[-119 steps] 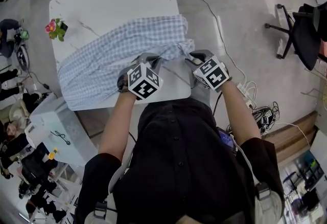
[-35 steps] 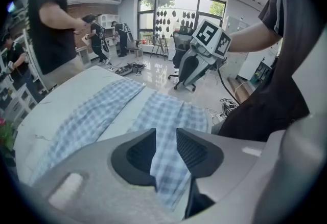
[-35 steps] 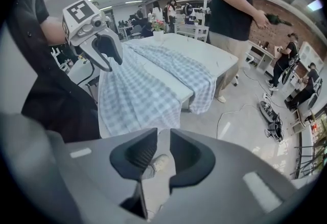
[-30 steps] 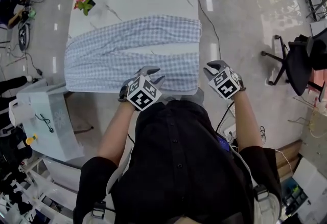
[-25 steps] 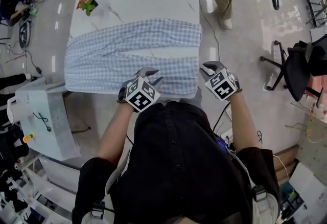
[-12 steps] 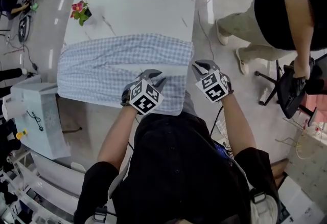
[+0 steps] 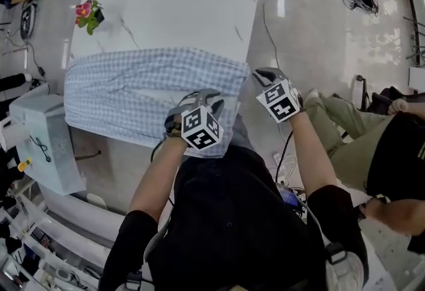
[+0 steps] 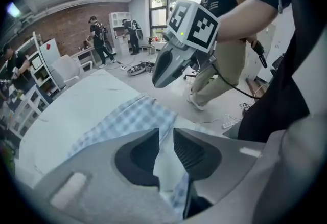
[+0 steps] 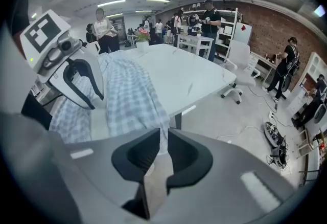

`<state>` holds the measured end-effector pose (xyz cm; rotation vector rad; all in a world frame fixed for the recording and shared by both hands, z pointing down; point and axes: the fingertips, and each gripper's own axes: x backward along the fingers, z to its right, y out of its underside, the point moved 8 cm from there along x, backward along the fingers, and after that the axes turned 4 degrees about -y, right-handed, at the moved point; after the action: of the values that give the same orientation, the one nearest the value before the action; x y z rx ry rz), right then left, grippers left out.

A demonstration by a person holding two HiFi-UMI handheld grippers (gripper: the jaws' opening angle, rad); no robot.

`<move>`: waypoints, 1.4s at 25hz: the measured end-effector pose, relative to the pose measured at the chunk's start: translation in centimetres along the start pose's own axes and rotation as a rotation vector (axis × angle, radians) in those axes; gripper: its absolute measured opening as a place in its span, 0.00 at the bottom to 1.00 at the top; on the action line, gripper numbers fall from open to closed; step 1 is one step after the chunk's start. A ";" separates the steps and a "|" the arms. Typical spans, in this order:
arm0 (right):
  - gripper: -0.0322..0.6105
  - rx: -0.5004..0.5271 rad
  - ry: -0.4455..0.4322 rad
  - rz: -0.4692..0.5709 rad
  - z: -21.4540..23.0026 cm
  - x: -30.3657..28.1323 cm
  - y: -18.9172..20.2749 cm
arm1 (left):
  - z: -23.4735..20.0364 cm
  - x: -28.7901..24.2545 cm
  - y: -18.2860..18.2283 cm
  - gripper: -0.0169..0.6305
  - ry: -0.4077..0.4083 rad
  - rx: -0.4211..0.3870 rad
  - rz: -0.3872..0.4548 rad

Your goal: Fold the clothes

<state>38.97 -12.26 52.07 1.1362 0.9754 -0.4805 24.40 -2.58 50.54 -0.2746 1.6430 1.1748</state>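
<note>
A blue-and-white checked garment [image 7: 143, 84] lies spread lengthwise across the white marble table [image 7: 179, 4], its right end hanging over the table's right edge. My left gripper [image 7: 214, 98] hovers over the garment's near right corner. Its jaws [image 8: 166, 133] stand a narrow gap apart and have just been closing, with no cloth between them. My right gripper [image 7: 261, 73] is just off the table's right edge, beside the garment's hanging end [image 9: 148, 110]. Its jaws [image 9: 164, 138] have also been closing to a thin slit, and no cloth is pinched there.
A small pot of pink flowers [image 7: 87, 14] stands at the table's far left corner. A white cabinet [image 7: 33, 143] sits left of the table. A person [image 7: 378, 150] stands close on the right. Cables [image 7: 285, 163] lie on the floor by my right side.
Both grippers have shifted toward the garment's right end and sunk slightly, their jaws narrowing. A person has walked from the far right round to my near right.
</note>
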 end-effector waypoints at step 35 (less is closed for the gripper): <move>0.06 0.209 -0.216 -0.061 5.8 -1.4 0.8 | 2.4 -4.3 -3.2 0.04 0.056 -0.044 -0.089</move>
<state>41.19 -17.43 54.21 1.2151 0.7856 -0.7527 29.83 -3.82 52.44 -0.4073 1.6381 1.1457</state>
